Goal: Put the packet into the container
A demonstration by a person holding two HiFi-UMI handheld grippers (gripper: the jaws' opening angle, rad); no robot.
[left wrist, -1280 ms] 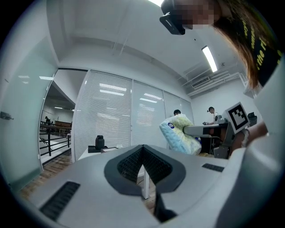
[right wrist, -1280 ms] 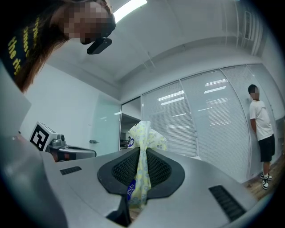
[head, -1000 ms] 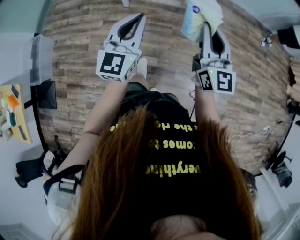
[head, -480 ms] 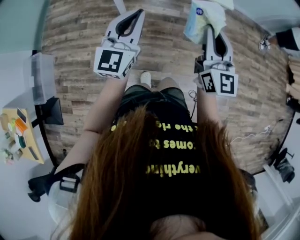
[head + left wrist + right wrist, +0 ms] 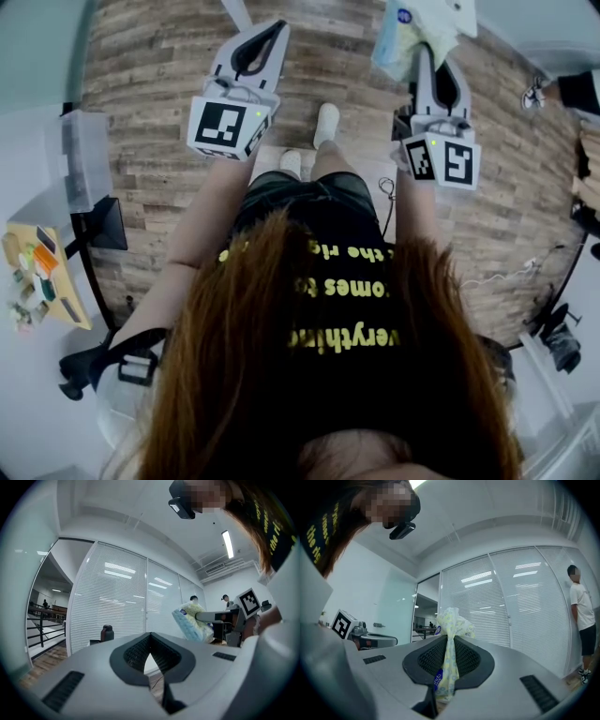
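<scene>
While the person stands over the wood floor (image 5: 169, 84), the right gripper (image 5: 424, 58) sits at 1 o'clock in the head view with its jaws closed on the packet (image 5: 411, 33). The left gripper (image 5: 279, 26) sits at 11 o'clock, tips together, nothing between them. The right gripper view confirms the hold: the right gripper (image 5: 449, 641) has both ribbed pads pressed on the packet (image 5: 450, 620), squeezing it to a thin strip. A tail hangs out toward 6 o'clock and the puffy bulk sticks out past the tips toward 12. The left gripper view shows the left gripper (image 5: 150, 637) empty, with the packet (image 5: 193, 623) off at 2 o'clock, well apart from it. The packet looks like soft, thin printed film in pale yellow and blue, probably very light, since it flattens easily under the pads and does not sag. The film is likely slick and crinkly, so a pinch on loose wrapper can creep or let the bulk swing. It is not fragile, so a firm squeeze should be fine. The present hold is across a gathered part with most of the bulk beyond the tips. A bite deeper on the body would be steadier, but this one looks good enough for a drop. A clear box (image 5: 80, 150) sits at 9 o'clock in the head view, well apart from both grippers. I cannot tell whether it is the container.
</scene>
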